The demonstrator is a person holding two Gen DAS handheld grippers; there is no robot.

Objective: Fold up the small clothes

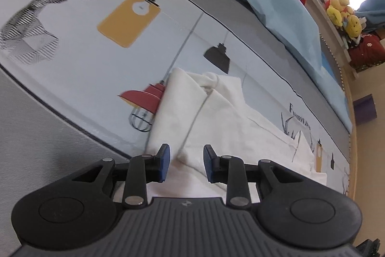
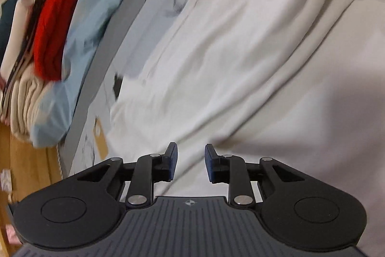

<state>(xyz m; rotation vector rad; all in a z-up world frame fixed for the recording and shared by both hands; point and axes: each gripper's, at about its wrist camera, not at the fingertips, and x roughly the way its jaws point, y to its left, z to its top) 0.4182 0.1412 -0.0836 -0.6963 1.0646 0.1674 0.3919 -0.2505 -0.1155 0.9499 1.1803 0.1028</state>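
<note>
Left tool: the left tool point(image 1: 186, 164) is hanging with its blue-padded jaws standing apart, nothing pinched between them, tilted down over the near part of the garment.
Right tool: the right tool point(image 2: 191, 164) is also showing its jaws apart and empty, hovering just above the cloth; this view is blurred.
Task's thing: the white, soft cotton garment with a collar point(image 1: 207, 110) is lying spread on the bench directly under and ahead of both tools, partly folded, with a thick folded ridge running away from the left tool.
Handling: I am judging it light, limp and easily creased; it is likely sagging wherever it is lifted, so a pinch on a doubled edge or seam is looking safer than on a single flat layer.
Where to hold: the folded edge just ahead of the left tool's jaws, and the loose hem ahead-left of the right tool, are seeming the best spots.
Bench cover: the pale blue printed cloth with lamp and deer drawings point(image 1: 101, 23) is lying bare ahead-left of the left tool, giving open room.
Edges: a stack of folded clothes, red knit over light blue point(image 2: 50, 23), is sitting far left of the right tool, crowding that side.
</note>
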